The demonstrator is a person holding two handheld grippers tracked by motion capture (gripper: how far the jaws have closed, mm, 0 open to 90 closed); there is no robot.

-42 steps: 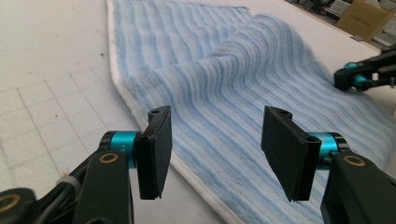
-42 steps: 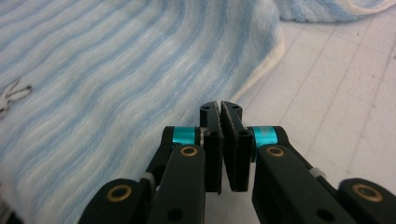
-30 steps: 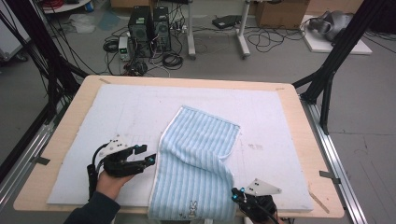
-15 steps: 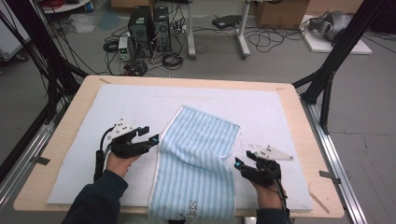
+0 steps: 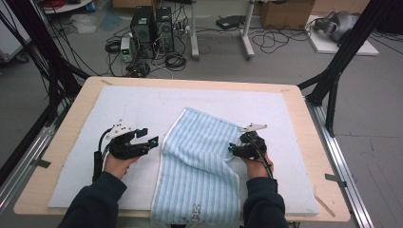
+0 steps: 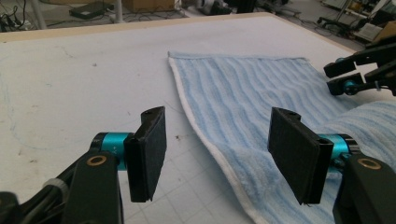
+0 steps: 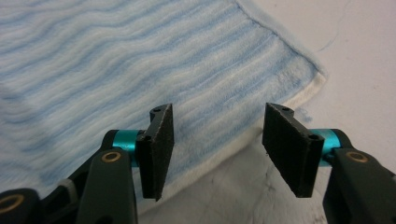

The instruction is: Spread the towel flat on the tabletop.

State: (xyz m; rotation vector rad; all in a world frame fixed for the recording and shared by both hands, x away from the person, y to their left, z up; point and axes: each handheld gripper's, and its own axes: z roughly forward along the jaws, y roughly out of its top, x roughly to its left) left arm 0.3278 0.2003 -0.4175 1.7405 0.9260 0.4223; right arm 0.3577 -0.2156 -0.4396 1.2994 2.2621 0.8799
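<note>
Up close, both tongs, left (image 6: 217,154) and right (image 7: 217,149), gape empty over towel (image 7: 140,60).

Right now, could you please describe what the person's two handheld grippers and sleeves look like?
Both the left gripper and right gripper are black, with flat black-padded fingers on turquoise metal collars with brass-coloured rivets. Each carries a grey three-cornered plate on top and trails a black cable. The sleeves are dark navy.

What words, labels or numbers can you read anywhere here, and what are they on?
No text here can be read.
Striped blue towel: a small dark mark near its front hem, too small to read; it may be a picture, not letters.
Black computer towers on the floor: any labels are too blurred to read.
</note>
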